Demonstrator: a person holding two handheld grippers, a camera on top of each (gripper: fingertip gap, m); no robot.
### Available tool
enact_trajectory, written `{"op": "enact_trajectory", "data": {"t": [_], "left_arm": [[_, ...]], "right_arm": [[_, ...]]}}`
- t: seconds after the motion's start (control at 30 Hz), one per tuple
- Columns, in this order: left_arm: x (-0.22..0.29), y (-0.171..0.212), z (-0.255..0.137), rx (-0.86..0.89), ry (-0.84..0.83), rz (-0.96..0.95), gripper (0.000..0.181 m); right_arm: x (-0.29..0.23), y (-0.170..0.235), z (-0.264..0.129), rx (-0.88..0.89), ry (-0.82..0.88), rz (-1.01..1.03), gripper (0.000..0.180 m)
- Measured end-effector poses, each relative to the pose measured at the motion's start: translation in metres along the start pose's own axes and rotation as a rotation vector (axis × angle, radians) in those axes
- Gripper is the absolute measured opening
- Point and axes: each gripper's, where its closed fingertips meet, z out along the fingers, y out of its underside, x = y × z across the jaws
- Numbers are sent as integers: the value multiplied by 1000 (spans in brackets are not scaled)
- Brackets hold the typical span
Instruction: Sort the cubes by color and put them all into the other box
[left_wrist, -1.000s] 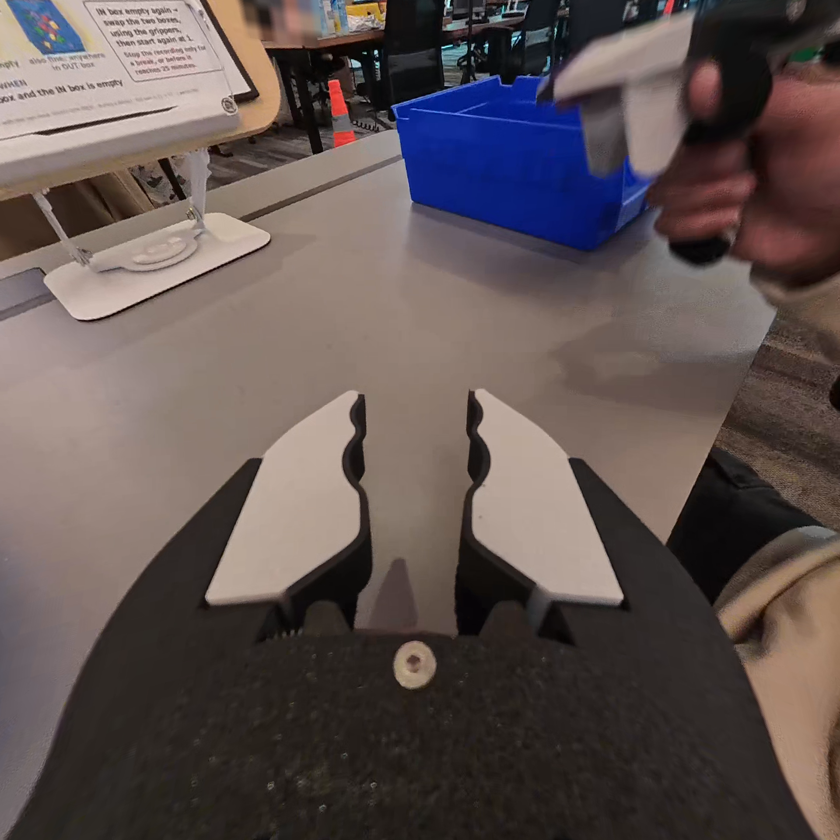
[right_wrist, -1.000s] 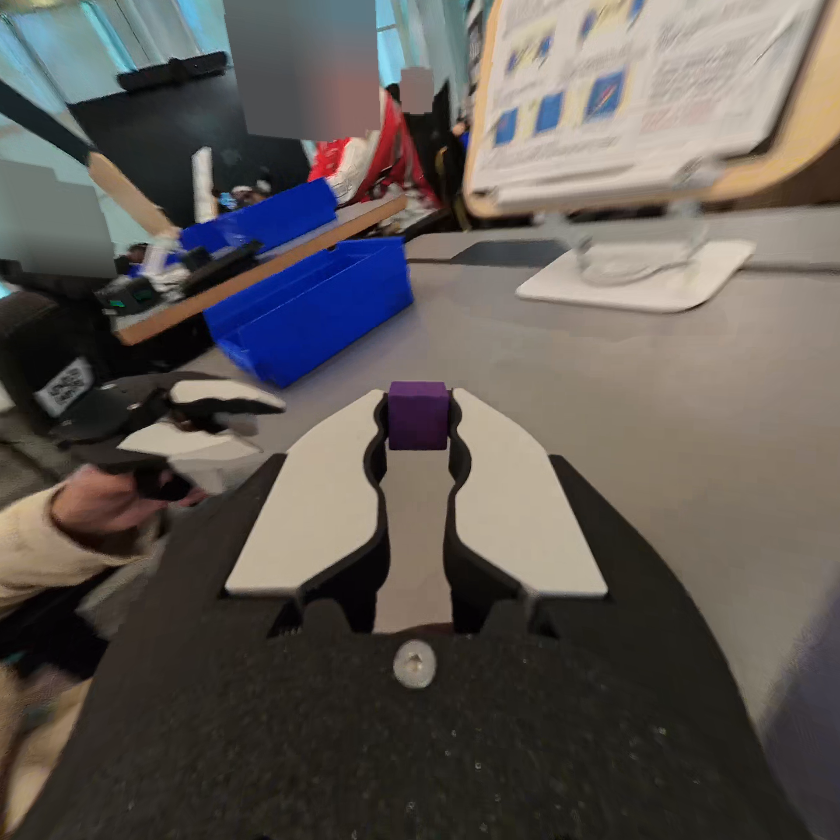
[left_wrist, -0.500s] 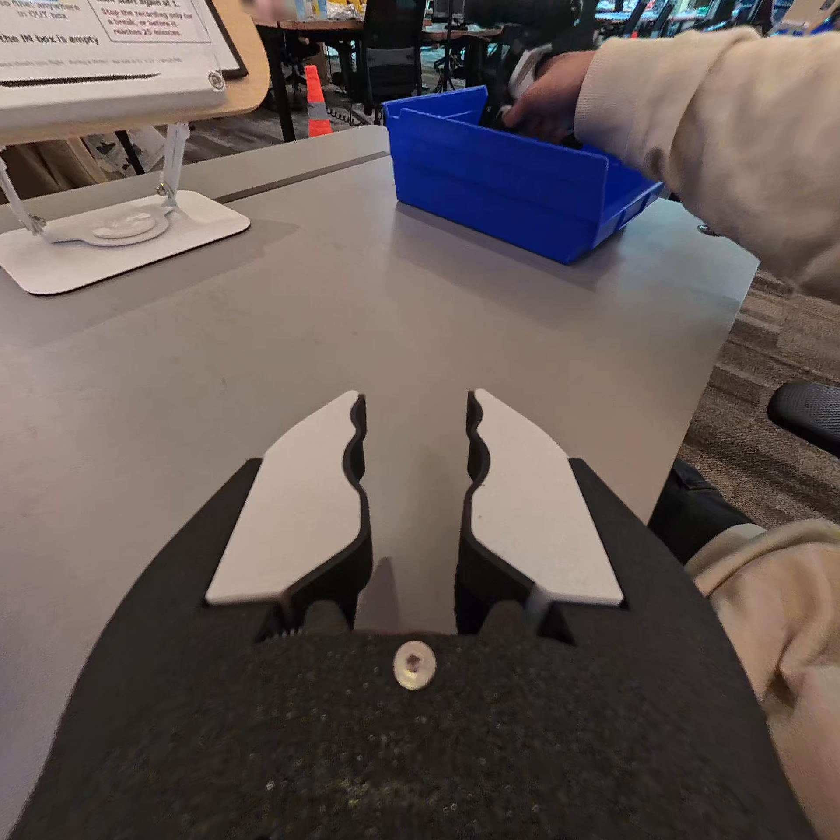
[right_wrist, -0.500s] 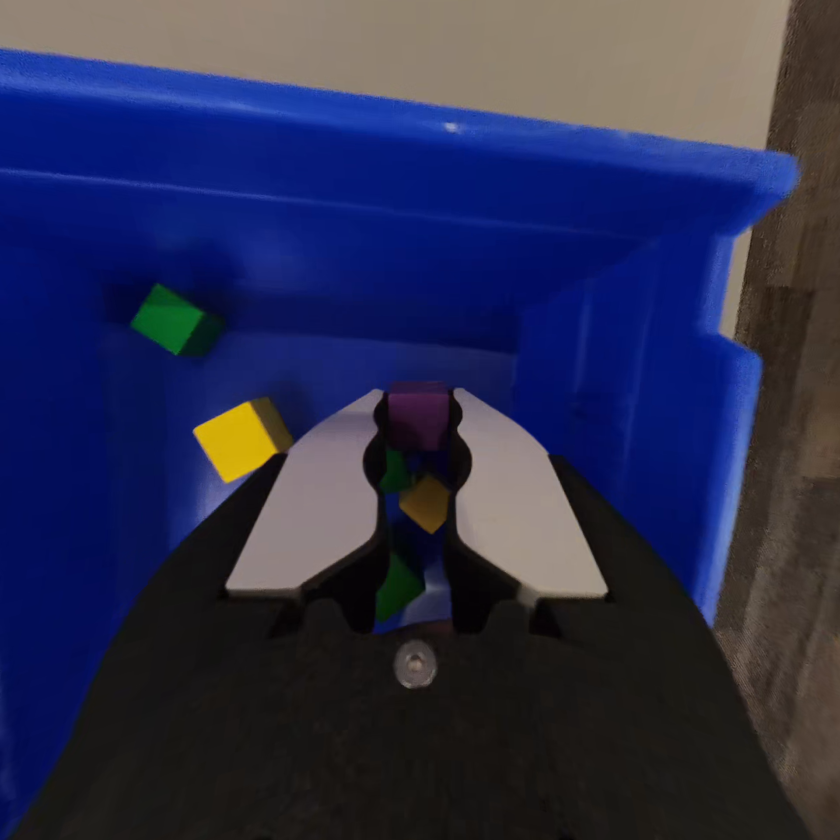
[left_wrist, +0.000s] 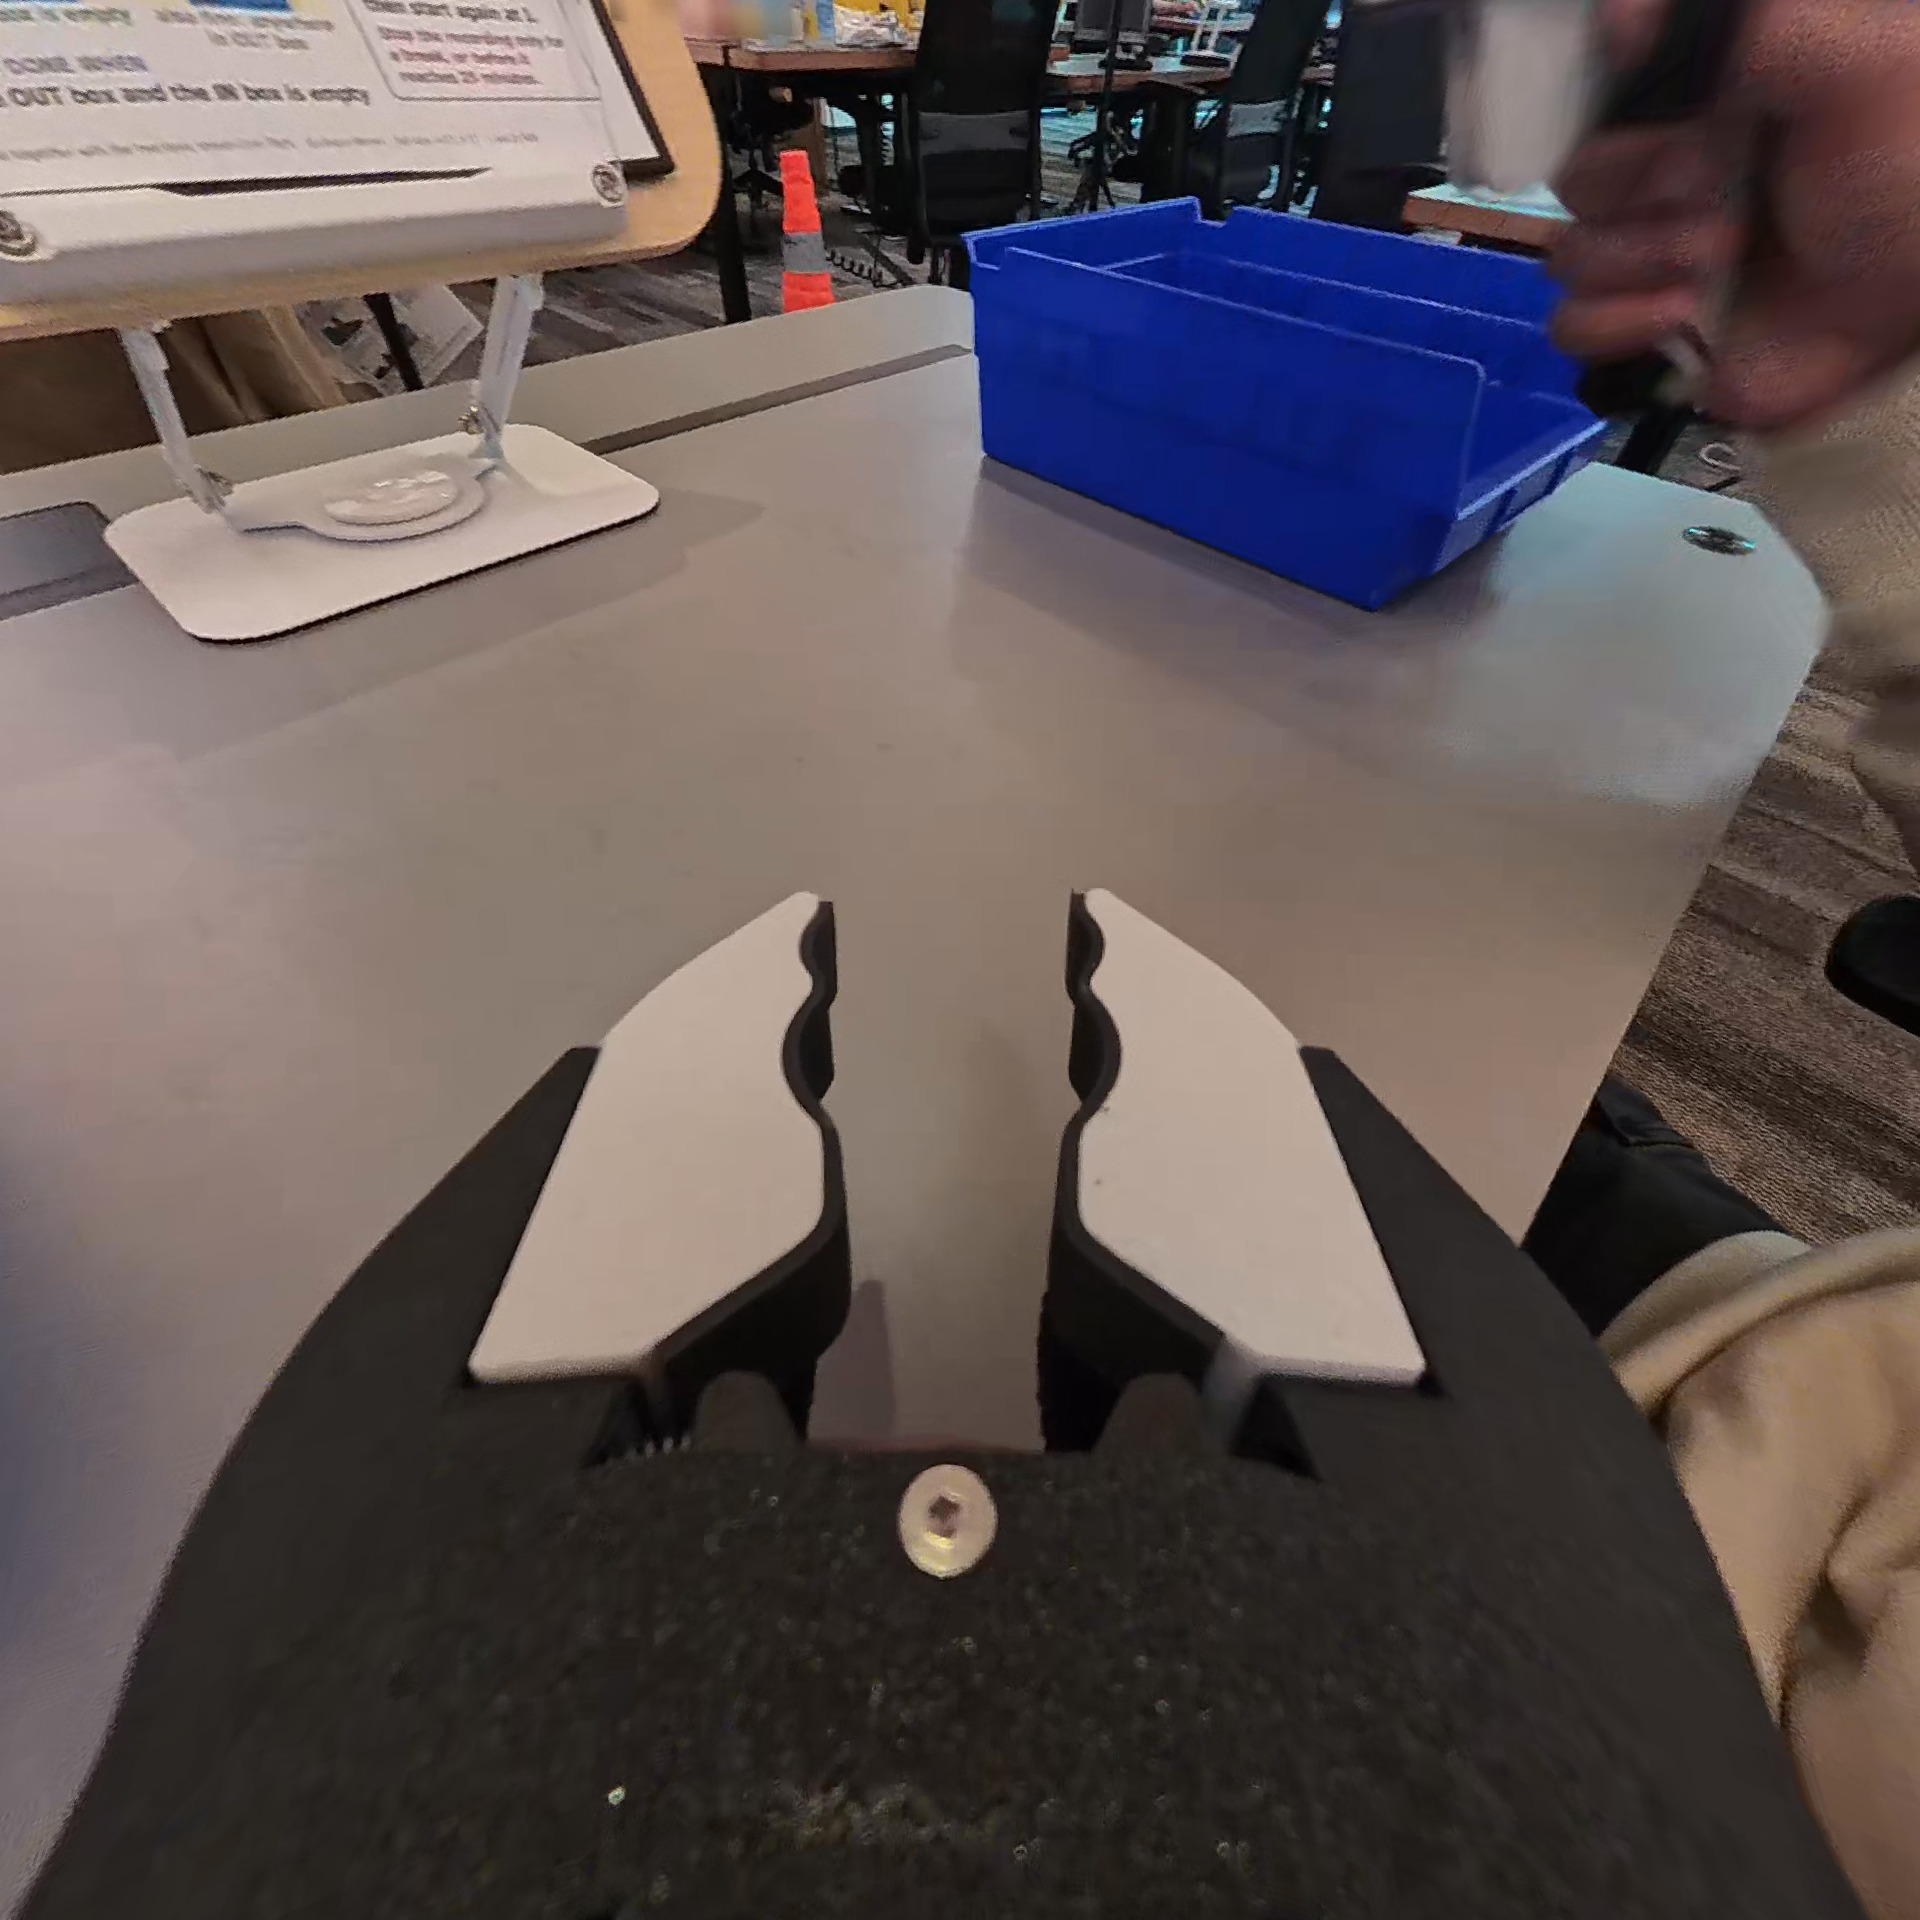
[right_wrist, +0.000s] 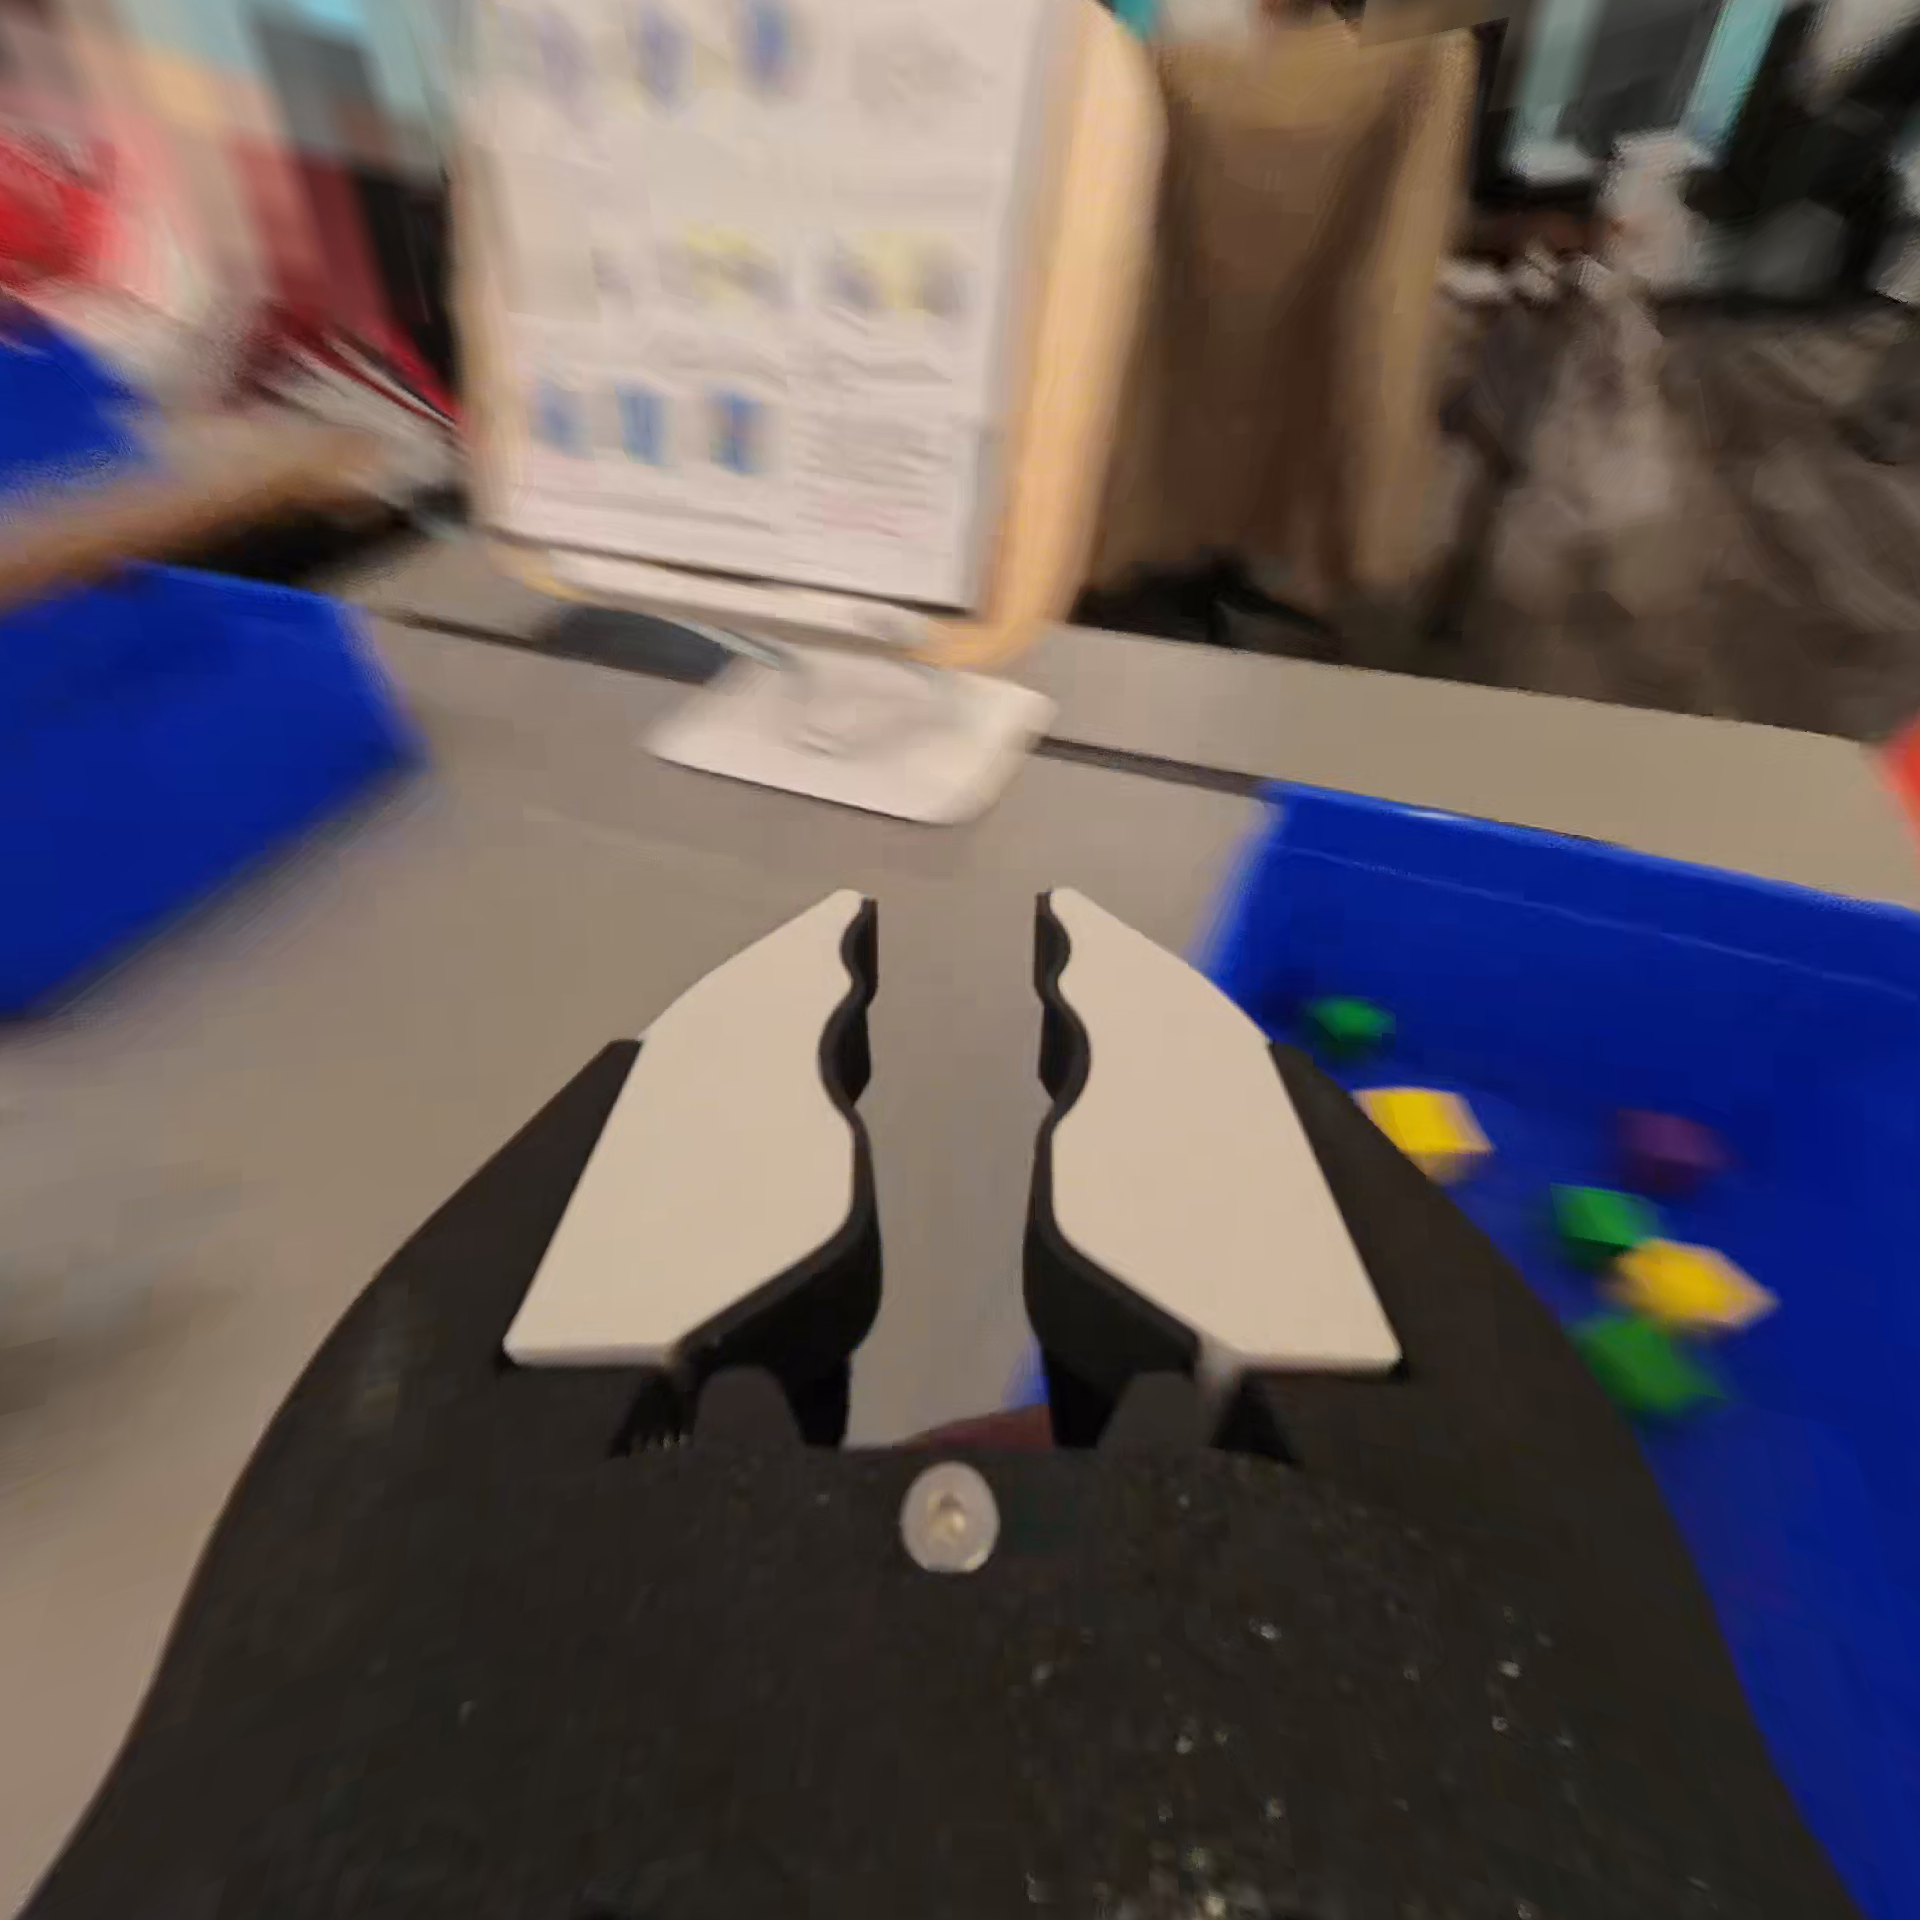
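My left gripper (left_wrist: 948, 914) is open and empty above the grey table (left_wrist: 727, 790). A blue box (left_wrist: 1247, 416) stands at the far right of the table; its contents are hidden from this side. The hand with the other gripper (left_wrist: 1527, 94) is blurred above that box. In the blurred right wrist view my right gripper (right_wrist: 954, 920) is open and empty over the table (right_wrist: 312, 1091). The blue box (right_wrist: 1558, 894) at its right holds a purple cube (right_wrist: 1668, 1143), yellow cubes (right_wrist: 1429, 1127) and green cubes (right_wrist: 1600, 1221). A second blue box (right_wrist: 156, 769) is at the left.
A white stand (left_wrist: 384, 520) with an instruction sheet (left_wrist: 291, 94) stands at the back of the table; it also shows in the right wrist view (right_wrist: 852, 738). The table's right edge (left_wrist: 1662, 1039) drops to carpet. An orange cone (left_wrist: 802, 244), chairs and desks are beyond. Tip to tip, the grippers are about 35 cm apart.
The right gripper carried the purple cube into the blue box, let it go and has swung up and out to the left. The left gripper has stayed open in place.
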Motion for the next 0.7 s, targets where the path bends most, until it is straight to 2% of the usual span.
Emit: {"op": "enact_trajectory", "data": {"t": [0.1, 0.2, 0.33, 0.53, 0.6, 0.7], "left_arm": [[-4, 0, 0, 3, -11, -16, 43], [-2, 0, 2, -5, -1, -4, 44], [2, 4, 8, -38, 10, 4, 46], [3, -4, 3, -56, 6, 44, 45], [-19, -33, -19, 6, -57, 104, 48], [-99, -78, -74, 41, -307, 145, 43]], "right_arm": [[-110, 35, -34, 115, -263, 82, 25], [-162, 84, -41, 77, -325, 64, 26], [-170, 94, -48, 103, -263, -97, 25], [-178, 108, -44, 56, -316, -53, 25], [-178, 110, -43, 39, -327, -21, 25], [-177, 106, -45, 43, -339, 10, 24]]}}
